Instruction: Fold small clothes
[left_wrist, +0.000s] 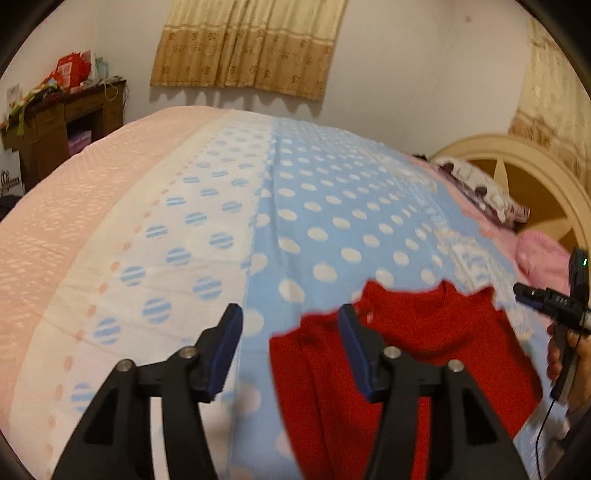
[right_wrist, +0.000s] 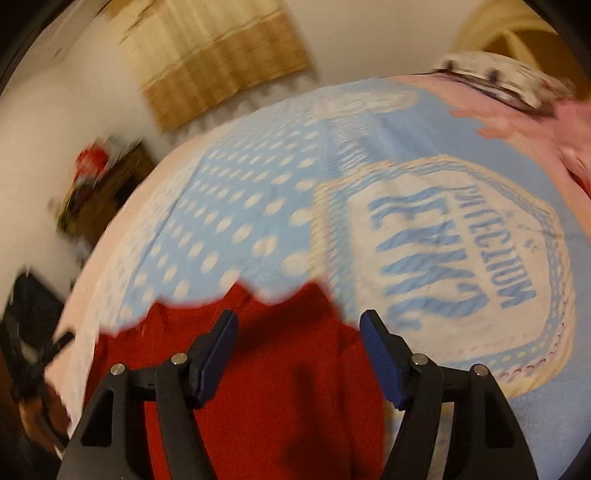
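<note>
**Red garment on a polka-dot bedspread, both tools spread above it**

A small red garment (left_wrist: 402, 354) lay flat on a bed, on a light blue bedspread (left_wrist: 332, 206) patterned with white dots. In the left wrist view, the garment sat low and right of centre, its neckline pointing away toward the far side of the bed.

The left tool (left_wrist: 290, 321) hovered over the garment's left edge with its blue-padded fingers spread wide and nothing between them. One finger was above the red cloth, the other above the bedspread.

The right tool (right_wrist: 299, 328) also had its fingers spread apart and gripped nothing. In its blurred view, the red garment filled the space beneath and between the fingers. It also showed at the right edge of the left wrist view, held in a hand (left_wrist: 569, 354).

Beyond the bedspread were a pink sheet (left_wrist: 85, 177), a patterned pillow (left_wrist: 480, 184), a cream headboard (left_wrist: 535, 173), a tan curtain (left_wrist: 251, 44) and a brown wooden cabinet (left_wrist: 62, 122).
</note>
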